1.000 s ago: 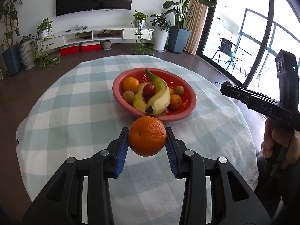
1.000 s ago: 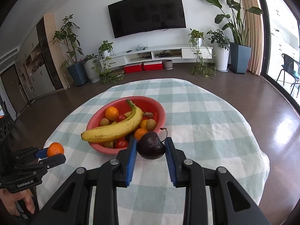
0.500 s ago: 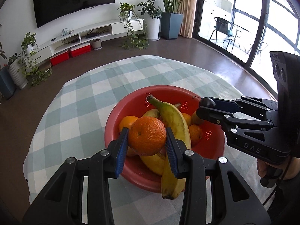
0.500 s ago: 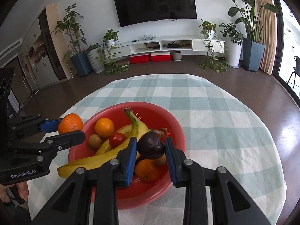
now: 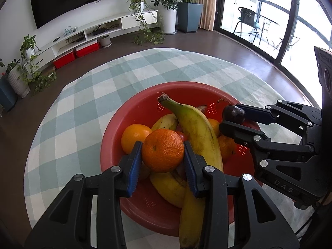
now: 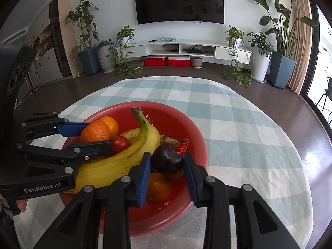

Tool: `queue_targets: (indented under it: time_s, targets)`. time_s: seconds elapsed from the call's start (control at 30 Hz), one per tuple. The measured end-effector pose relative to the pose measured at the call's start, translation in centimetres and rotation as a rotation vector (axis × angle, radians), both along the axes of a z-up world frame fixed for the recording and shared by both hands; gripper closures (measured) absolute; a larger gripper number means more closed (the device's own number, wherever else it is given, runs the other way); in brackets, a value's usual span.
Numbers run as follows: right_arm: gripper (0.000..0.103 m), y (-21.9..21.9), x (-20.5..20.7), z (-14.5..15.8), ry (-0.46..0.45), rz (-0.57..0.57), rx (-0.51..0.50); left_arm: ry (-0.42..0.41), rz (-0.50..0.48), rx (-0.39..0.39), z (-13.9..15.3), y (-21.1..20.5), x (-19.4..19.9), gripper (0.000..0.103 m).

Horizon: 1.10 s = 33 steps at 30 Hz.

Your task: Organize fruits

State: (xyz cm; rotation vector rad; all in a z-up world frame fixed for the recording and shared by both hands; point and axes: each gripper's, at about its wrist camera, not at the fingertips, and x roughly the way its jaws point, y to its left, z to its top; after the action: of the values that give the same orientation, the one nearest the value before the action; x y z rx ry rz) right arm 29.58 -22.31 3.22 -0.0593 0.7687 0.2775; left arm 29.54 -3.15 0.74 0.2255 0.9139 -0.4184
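Orange and dimpled, the mandarin (image 5: pixel 162 150) sits clamped between the blue pads of my left gripper (image 5: pixel 162 157), hanging over the near side of the red bowl (image 5: pixel 132 112). My right gripper (image 6: pixel 167 167) tilts down over the bowl's other side; its fingers are easing apart, yet the dark, glossy plum-like fruit (image 6: pixel 167 160) is between them, pads touching. Below lie a long yellow banana (image 5: pixel 197 130), oranges and a tomato (image 6: pixel 120 143) on the checked surface (image 5: pixel 78 95)
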Motion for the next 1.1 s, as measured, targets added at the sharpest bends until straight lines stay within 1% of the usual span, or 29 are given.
queue_targets:
  time_s: [0.07, 0.13, 0.17, 0.37, 0.43, 0.47, 0.5, 0.53, 0.57, 0.6, 0.63, 0.67, 0.7, 0.8, 0.87, 0.9, 0.93, 1.0, 1.03, 1.1]
  targets:
    - [0.067, 0.0, 0.0, 0.0, -0.003, 0.000, -0.002, -0.003, 0.007, -0.001, 0.0, 0.1, 0.0, 0.065]
    - [0.065, -0.1, 0.0, -0.1, -0.003, 0.001, 0.007, -0.009, 0.020, 0.000, 0.1, 0.3, 0.0, 0.058]
    - [0.065, -0.1, 0.0, -0.1, -0.003, 0.001, 0.007, -0.009, 0.023, -0.008, 0.1, 0.4, -0.1, 0.053]
    - [0.065, -0.2, -0.1, 0.0, -0.003, -0.004, 0.012, -0.023, 0.032, -0.011, 0.4, 0.7, -0.7, 0.053]
    - [0.065, -0.3, -0.2, 0.2, -0.011, -0.010, 0.012, -0.033, 0.040, -0.011, 0.8, 0.9, -1.1, 0.048]
    - [0.064, -0.4, -0.3, 0.3, -0.016, -0.014, 0.014, -0.042, 0.047, -0.013, 1.1, 1.1, -1.4, 0.040]
    - [0.062, -0.6, -0.5, 0.5, -0.022, -0.019, 0.019, -0.053, 0.056, -0.016, 1.4, 1.3, -1.8, 0.034]
    - [0.052, -0.8, -0.7, 0.7, -0.029, -0.027, 0.027, -0.067, 0.069, -0.018, 1.8, 1.6, -2.3, 0.032]
    - [0.037, -1.0, -1.0, 0.9, -0.039, -0.038, 0.038, -0.083, 0.086, -0.017, 2.2, 2.0, -2.9, 0.026]
    - [0.032, -1.3, -1.3, 1.1, -0.054, -0.049, 0.051, -0.102, 0.106, -0.014, 2.6, 2.4, -3.5, 0.018]
    - [0.025, -1.6, -1.7, 1.4, -0.069, -0.059, 0.062, -0.125, 0.128, -0.014, 3.0, 2.8, -4.3, 0.013]
    - [0.024, -1.8, -2.1, 1.6, -0.081, -0.067, 0.067, -0.150, 0.149, -0.021, 3.5, 3.2, -5.1, 0.005]
    - [0.023, -2.0, -2.6, 2.0, -0.094, -0.077, 0.067, -0.178, 0.166, -0.033, 4.0, 3.7, -6.2, 0.000]
    - [0.015, -2.6, -4.8, 3.4, -0.160, -0.107, 0.075, -0.279, 0.208, -0.073, 5.9, 4.8, -10.0, 0.000]
    - [0.010, -3.0, -6.9, 4.5, -0.223, -0.132, 0.088, -0.343, 0.237, -0.071, 7.0, 5.2, -12.7, 0.000]
    - [0.009, -3.3, -8.1, 5.1, -0.257, -0.149, 0.094, -0.368, 0.257, -0.057, 7.4, 5.3, -14.0, 0.000]
    - [0.005, -3.5, -9.5, 5.5, -0.291, -0.168, 0.099, -0.390, 0.268, -0.060, 7.8, 5.4, -15.4, 0.000]
    - [0.000, -3.9, -12.6, 6.3, -0.368, -0.205, 0.106, -0.414, 0.275, -0.093, 8.6, 5.5, -18.1, 0.000]
    - [0.000, -4.0, -14.1, 6.7, -0.404, -0.222, 0.103, -0.426, 0.292, -0.090, 8.8, 5.4, -19.3, 0.000]
    - [0.000, -4.3, -16.9, 7.5, -0.468, -0.254, 0.096, -0.483, 0.329, -0.051, 9.4, 4.7, -22.2, 0.000]
